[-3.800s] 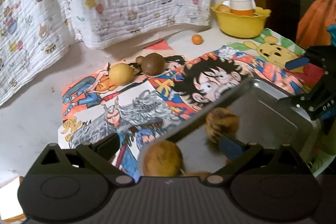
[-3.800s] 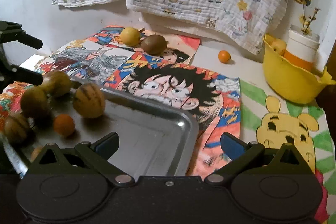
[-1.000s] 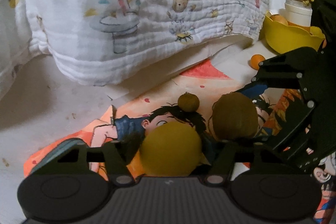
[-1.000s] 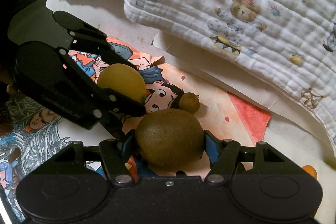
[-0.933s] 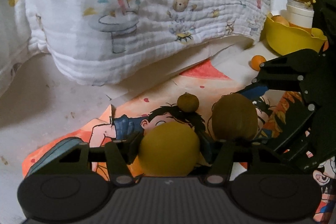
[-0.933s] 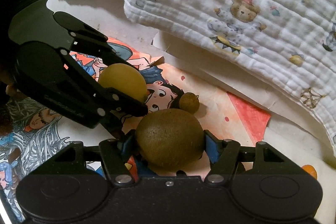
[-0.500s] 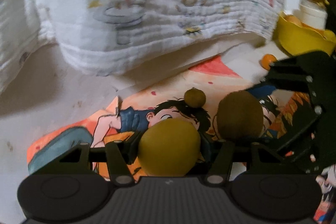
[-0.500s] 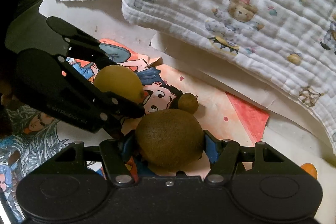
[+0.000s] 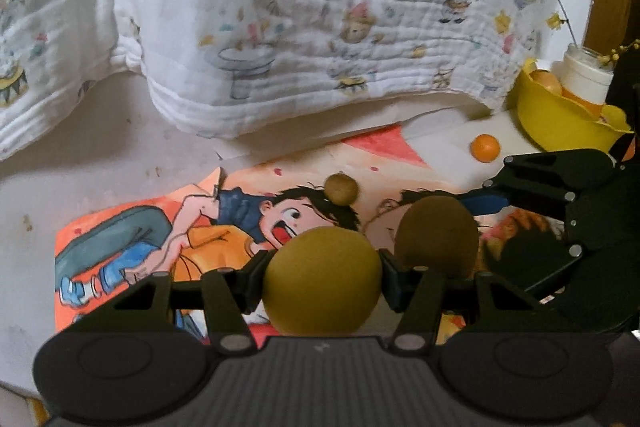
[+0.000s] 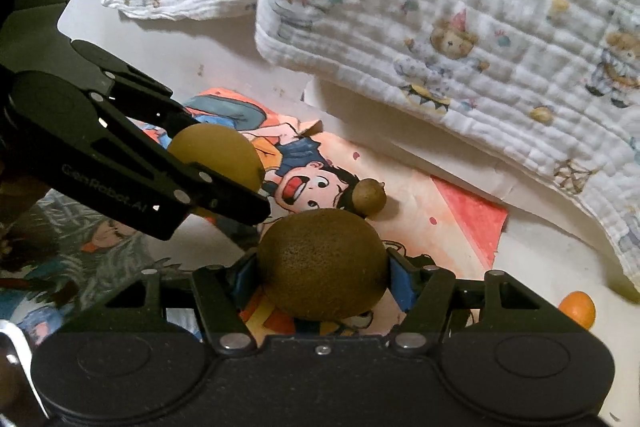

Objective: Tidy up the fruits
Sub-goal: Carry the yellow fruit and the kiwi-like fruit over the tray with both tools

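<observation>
My left gripper point(image 9: 322, 281) is shut on a round yellow fruit point(image 9: 322, 279), held just above the cartoon mat point(image 9: 160, 227). My right gripper point(image 10: 322, 273) is shut on a brown kiwi-like fruit point(image 10: 322, 263), also low over the mat. The two grippers sit side by side: the brown fruit shows in the left wrist view point(image 9: 438, 235) and the yellow fruit in the right wrist view point(image 10: 216, 155). A small brown fruit point(image 9: 341, 189) lies on the mat just beyond both. A small orange fruit point(image 9: 485, 147) lies on the table farther right.
A yellow bowl point(image 9: 560, 123) with fruit and a white jar stands at the back right. A printed white cloth point(image 9: 320, 27) hangs behind the mat. A metal tray's edge point(image 10: 16, 355) shows at the lower left of the right wrist view.
Both grippers have lifted and pulled back a little with their fruits; the small brown fruit stays on the mat. Earlier still, both grippers were open by the tray.
</observation>
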The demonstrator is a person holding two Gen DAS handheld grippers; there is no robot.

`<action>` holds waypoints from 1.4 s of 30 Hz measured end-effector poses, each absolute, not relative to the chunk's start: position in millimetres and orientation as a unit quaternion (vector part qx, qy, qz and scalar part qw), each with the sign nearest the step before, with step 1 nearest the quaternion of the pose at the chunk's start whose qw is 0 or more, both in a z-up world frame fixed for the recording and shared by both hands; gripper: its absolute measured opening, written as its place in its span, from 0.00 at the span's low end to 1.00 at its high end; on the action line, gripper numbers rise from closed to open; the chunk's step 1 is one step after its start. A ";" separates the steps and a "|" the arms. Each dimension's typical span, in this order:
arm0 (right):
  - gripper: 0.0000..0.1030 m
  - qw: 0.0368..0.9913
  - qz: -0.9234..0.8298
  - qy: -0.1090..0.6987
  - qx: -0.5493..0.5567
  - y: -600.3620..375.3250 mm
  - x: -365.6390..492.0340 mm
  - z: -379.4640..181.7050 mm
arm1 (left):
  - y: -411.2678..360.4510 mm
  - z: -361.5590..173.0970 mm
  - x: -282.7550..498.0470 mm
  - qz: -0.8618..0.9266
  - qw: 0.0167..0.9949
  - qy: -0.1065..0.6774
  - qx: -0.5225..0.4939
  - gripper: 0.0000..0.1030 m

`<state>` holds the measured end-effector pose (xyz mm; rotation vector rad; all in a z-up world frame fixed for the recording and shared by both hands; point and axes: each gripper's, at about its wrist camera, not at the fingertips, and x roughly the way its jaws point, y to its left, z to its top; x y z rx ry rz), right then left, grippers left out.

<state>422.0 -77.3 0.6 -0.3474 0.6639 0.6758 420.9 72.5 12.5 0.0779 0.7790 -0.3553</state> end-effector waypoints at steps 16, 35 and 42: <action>0.64 0.894 0.307 0.285 -0.157 -137.2 334.4 46.3 | 33.5 54.5 344.7 -0.201 0.915 0.350 0.016 0.59; 0.65 0.895 0.283 0.312 -0.145 -224.2 178.4 54.0 | -41.2 58.2 216.8 -0.309 0.888 0.342 0.012 0.59; 0.65 0.888 0.289 0.326 -0.148 -238.5 146.5 47.0 | -54.6 45.3 180.7 -0.322 0.878 0.354 0.022 0.59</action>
